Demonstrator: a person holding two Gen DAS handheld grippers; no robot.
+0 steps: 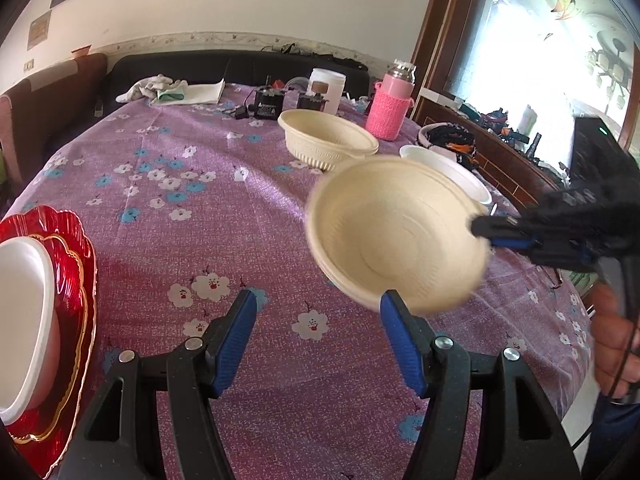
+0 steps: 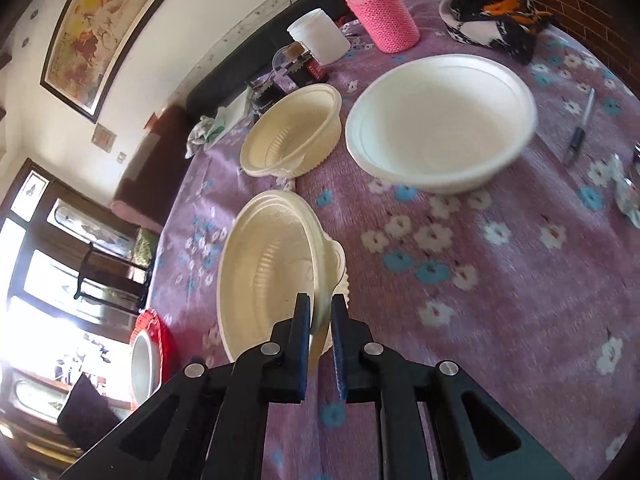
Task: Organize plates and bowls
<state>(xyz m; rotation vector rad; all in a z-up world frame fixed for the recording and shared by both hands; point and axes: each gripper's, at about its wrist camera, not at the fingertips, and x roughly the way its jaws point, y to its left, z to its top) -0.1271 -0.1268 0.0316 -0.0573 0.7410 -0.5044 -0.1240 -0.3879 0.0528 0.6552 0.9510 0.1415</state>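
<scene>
My right gripper (image 2: 320,308) is shut on the rim of a cream bowl (image 2: 272,272) and holds it tilted above the purple flowered tablecloth; the same bowl (image 1: 396,236) and right gripper (image 1: 480,226) show in the left wrist view. My left gripper (image 1: 318,308) is open and empty, low over the cloth, just left of that bowl. A second cream bowl stack (image 1: 326,140) (image 2: 292,132) sits farther back. A white bowl (image 2: 440,120) (image 1: 448,172) sits at the right. Red scalloped plates (image 1: 68,320) with a white bowl (image 1: 24,328) on them are at the left.
A pink knitted bottle (image 1: 390,100) (image 2: 382,12), a white jar (image 1: 326,88) (image 2: 322,36), small black devices (image 1: 268,106), gloves and paper (image 1: 172,90) stand at the table's back. A pen (image 2: 578,132) and a black‑orange cloth (image 2: 496,8) lie at the right.
</scene>
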